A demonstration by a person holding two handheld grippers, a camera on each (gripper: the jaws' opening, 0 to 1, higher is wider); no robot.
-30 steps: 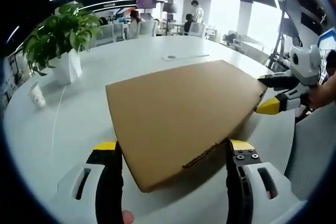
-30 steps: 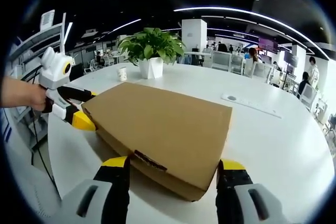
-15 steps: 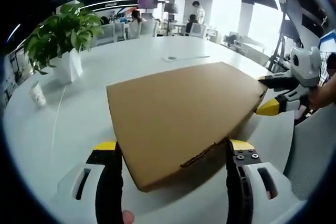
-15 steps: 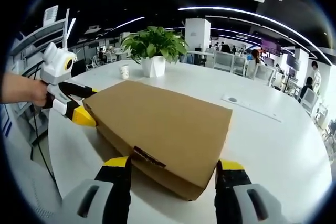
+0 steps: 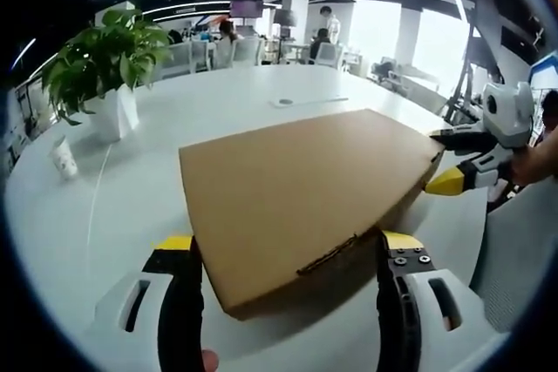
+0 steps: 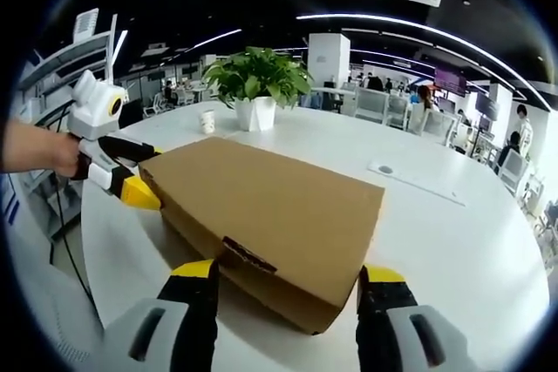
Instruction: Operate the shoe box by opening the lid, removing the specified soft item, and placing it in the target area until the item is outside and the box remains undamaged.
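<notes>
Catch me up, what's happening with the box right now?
A person holds a gripper in each hand at opposite ends of a closed cardboard shoe box on a white table. The left gripper is open with its fingers on either side of one corner of the box. The right gripper is open around the opposite end. The lid is still shut, so nothing has been taken out. A potted plant and a paper cup stand further back on the table.

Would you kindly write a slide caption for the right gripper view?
Right tool open around the closed shoe box's near corner; left tool at its far end, potted plant behind.
</notes>
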